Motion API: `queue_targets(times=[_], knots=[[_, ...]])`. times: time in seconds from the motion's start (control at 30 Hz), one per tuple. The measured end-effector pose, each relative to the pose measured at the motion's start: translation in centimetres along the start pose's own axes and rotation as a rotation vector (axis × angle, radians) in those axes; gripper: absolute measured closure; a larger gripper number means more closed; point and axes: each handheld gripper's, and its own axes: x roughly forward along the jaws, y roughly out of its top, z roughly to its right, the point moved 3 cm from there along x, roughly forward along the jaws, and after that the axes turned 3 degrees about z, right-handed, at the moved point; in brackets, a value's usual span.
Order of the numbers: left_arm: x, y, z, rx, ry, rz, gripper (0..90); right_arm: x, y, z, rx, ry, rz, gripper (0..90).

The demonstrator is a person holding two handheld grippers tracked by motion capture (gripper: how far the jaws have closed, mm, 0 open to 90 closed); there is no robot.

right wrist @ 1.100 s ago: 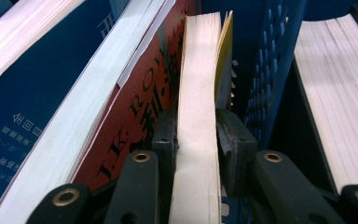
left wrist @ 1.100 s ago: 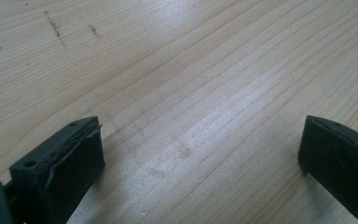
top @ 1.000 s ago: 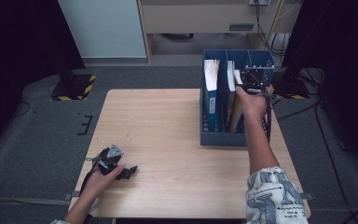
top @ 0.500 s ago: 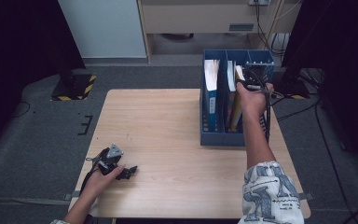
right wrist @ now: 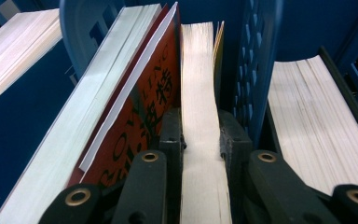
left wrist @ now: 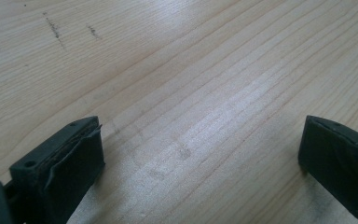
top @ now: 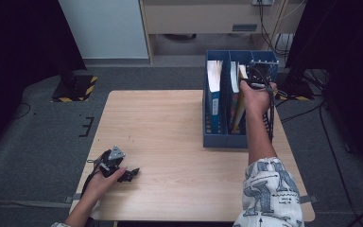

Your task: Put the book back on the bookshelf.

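A blue file rack [top: 236, 141] stands at the table's right side with books upright in its compartments. My right gripper [top: 258, 77] reaches down into the middle compartment from above. In the right gripper view my right gripper [right wrist: 200, 135] is shut on a cream-paged book with a yellowish cover [right wrist: 200, 70], one black pad on each side of it. A red-covered book [right wrist: 140, 107] leans against that book's left side. My left gripper [top: 131, 174] lies on the table near the front left, held by a hand. Its jaws [left wrist: 200, 154] stand open over bare wood.
A blue-covered book [top: 214, 90] fills the rack's left compartment, and a thick book [right wrist: 307, 116] sits in the right one beyond a perforated divider [right wrist: 256, 70]. The wooden table [top: 170, 123] is bordered by grey floor. Cables [top: 283, 47] trail behind the rack.
My right hand has shifted only slightly at the rack, still gripping the book. The left hand and its gripper have stayed where they were.
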Motion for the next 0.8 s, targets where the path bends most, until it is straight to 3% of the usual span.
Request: queue_targets(times=[0.37, 0.8], knots=[[0.0, 0.0, 0.0, 0.0, 0.0, 0.0, 0.0, 0.6, -0.1, -0.07, -0.005, -0.009, -0.007, 75.1], [0.02, 0.01, 0.01, 0.001, -0.001, 0.0, 0.0, 1.06, 0.04, -0.33, -0.046, -0.022, -0.01, 75.2]])
